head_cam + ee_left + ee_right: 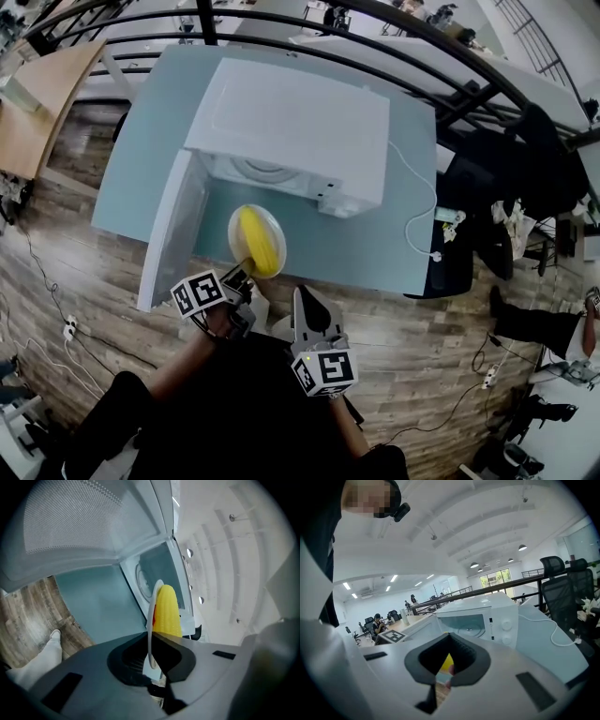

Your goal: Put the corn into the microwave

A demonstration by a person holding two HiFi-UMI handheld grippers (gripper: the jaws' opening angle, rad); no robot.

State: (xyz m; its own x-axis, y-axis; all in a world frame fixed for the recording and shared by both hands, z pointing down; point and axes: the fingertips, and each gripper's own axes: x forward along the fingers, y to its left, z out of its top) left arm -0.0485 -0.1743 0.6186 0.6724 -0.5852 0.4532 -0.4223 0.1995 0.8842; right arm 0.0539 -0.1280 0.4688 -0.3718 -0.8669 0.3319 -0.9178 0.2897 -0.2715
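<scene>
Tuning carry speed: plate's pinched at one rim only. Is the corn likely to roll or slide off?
Probably rolls easily: the corn is a rounded cob lying loose on a shallow plate. The left tool pinches only the near rim, so the plate may tilt under load. The corn's bumpy kernels likely resist sliding somewhat.

- My left gripper (pixel 151 637) has its jaws pressed together on the near rim of a white plate (pixel 153 603), which I see edge-on.
- A yellow corn (pixel 167 612) lies on that plate, just past the jaws.
- Beyond the plate is the microwave (pixel 140 576), its cavity open, with the round turntable showing inside.
- The microwave's door (pixel 89 522) is swung wide and fills the upper left of my view, its mesh window facing me.
- Under the door lies the blue-green table (pixel 98 597).
- A wooden floor (pixel 26 620) shows at the left edge, with a white shoe (pixel 55 633) on it.
</scene>
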